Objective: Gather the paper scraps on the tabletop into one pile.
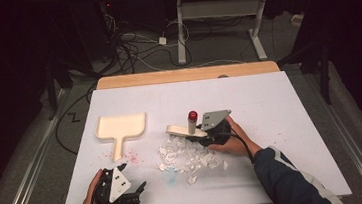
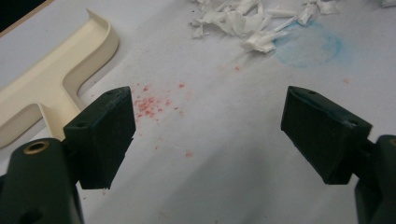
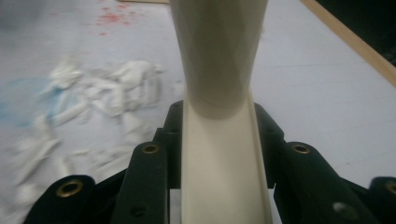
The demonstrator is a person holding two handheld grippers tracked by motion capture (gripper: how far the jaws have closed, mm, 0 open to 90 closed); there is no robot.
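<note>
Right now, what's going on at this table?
A person is sweeping up paper scraps. The right gripper is shut on a cream brush by its handle, at the far edge of the pile. The left gripper rests open near the front edge. The dustpan lies untouched to the left.

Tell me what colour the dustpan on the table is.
Cream; the dustpan shows best in the high view.

paper scraps point(image 1: 186, 155) and the dustpan point(image 1: 120, 128) block the middle; the table's point(image 1: 279, 102) far right lies open.
</note>
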